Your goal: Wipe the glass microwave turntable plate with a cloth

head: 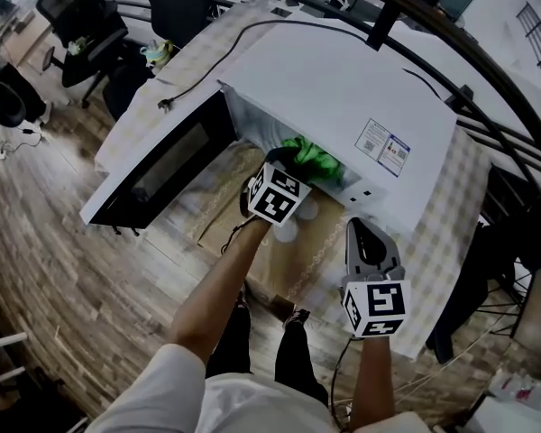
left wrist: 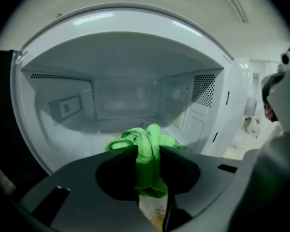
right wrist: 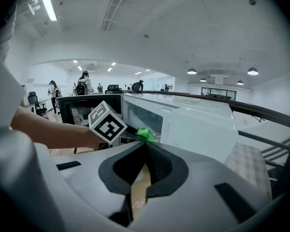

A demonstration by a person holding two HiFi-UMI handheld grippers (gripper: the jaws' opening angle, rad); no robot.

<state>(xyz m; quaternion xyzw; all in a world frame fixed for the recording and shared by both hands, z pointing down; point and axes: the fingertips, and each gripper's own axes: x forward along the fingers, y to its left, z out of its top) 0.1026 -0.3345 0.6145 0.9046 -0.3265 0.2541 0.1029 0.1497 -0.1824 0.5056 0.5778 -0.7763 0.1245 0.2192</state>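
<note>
While the head view looks steeply down, the white microwave [head: 343, 97] sits on a checked bench [head: 451, 233] with its door [head: 162, 174] swung wide to the left, which leaves the cavity mouth free to enter. The left gripper [head: 284, 161] is pushed into that mouth at the near edge, with a bunched green cloth [head: 312, 159] at its tip just inside the opening. The right gripper [head: 364, 233] hangs nearer the person and to the right, in front of the control side and well apart from the cloth, probably parked so it does not crowd the narrow opening. From the left gripper view, the jaws are pinching a fold of the cloth, and the rest spills forward over them toward the cavity floor; a firm pinch on a gathered wad would let it be pressed down and dragged. Beyond it lie the pale back wall and the perforated right wall. The glass turntable plate presumably lies on the cavity floor just past the cloth, but that floor is hazy and I cannot tell the plate from it, nor whether cloth and glass touch. From the right gripper view, the jaws are pressed together at their tips on nothing, aimed leftward at the marker cube and the microwave's front.
</note>
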